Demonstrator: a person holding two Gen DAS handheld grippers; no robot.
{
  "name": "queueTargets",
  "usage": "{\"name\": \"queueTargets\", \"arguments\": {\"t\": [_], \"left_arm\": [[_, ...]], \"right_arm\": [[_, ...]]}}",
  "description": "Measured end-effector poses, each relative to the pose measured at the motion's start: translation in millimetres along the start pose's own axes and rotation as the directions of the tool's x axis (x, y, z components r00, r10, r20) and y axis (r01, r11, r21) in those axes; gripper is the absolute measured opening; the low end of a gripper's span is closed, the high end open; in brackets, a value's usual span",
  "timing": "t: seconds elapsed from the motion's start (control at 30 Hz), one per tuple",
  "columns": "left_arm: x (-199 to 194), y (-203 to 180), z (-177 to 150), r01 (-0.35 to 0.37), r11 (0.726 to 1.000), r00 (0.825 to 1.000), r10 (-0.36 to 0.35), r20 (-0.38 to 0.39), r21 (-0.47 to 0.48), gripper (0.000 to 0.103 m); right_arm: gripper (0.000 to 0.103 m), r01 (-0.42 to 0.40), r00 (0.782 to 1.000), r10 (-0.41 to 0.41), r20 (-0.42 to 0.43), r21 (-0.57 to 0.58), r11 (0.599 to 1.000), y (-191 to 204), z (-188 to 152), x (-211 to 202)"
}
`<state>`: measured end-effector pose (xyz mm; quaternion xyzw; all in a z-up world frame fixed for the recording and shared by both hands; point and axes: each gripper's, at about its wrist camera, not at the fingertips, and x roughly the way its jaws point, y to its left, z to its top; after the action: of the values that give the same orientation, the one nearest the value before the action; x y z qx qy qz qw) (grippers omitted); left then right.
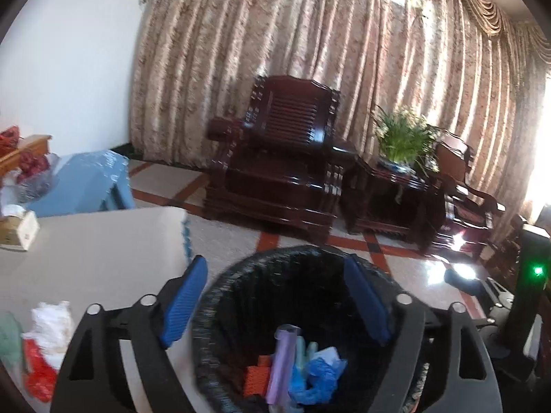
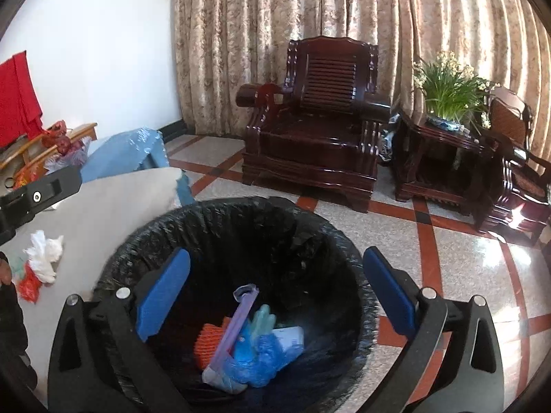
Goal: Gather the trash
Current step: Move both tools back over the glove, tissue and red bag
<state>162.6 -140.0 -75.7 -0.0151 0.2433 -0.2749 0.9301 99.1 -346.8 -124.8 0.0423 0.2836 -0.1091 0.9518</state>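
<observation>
Both tools spread wide, nothing between the pads: left tool (image 1: 275,304) and right tool (image 2: 277,296) hover over the round bin lined with a black plastic bag (image 2: 220,216). Inside the bin: purple plastic strip (image 2: 237,323), orange mesh net (image 2: 206,340), crumpled blue plastic gloves (image 2: 258,354), all lying at the bottom. Drop step looks done. Next, probably swing left to the beige table (image 1: 103,241), where a white crumpled tissue (image 2: 43,253) and red plastic wrapper (image 2: 27,285) lie close together near its edge. Approach low, pinch one piece at a time, lift clear of the bin rim before releasing. Beyond: dark wooden armchair (image 2: 320,120), patterned curtain (image 2: 275,17).
</observation>
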Motion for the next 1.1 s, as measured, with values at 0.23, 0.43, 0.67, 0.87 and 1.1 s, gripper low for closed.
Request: {"name": "queueTargets", "arguments": {"t": [0.23,0.43,0.67,0.87,1.1], "left_arm": [[-51.7,42.5,-5.5,-0.13,0.991,0.99,0.13,0.054,-0.014,0.084],[-98.0,96.7,-19.3,-0.276,0.959,0.957,0.281,0.067,-0.066,0.084],[-144.8,161.7,-40.8,-0.454,0.883,0.885,0.463,0.055,-0.121,0.084],[-161.5,193.3,-56.1,-0.538,0.833,0.836,0.547,0.047,-0.133,0.084],[-164.4,222.7,-72.6,-0.573,0.801,0.812,0.583,0.01,-0.172,0.084]], "right_arm": [[0.098,-0.101,0.994,0.101,0.047,-0.011,0.995,43.6,13.1,-14.9],[0.098,-0.21,0.976,0.213,0.05,-0.059,0.976,102.2,20.0,-16.3],[0.098,-0.328,0.941,0.337,0.036,-0.15,0.933,182.3,21.5,-14.9],[0.098,-0.387,0.917,0.398,0.03,-0.174,0.905,235.8,15.7,-7.9],[0.098,-0.417,0.904,0.428,0.003,-0.218,0.883,279.8,4.5,4.5]]}}
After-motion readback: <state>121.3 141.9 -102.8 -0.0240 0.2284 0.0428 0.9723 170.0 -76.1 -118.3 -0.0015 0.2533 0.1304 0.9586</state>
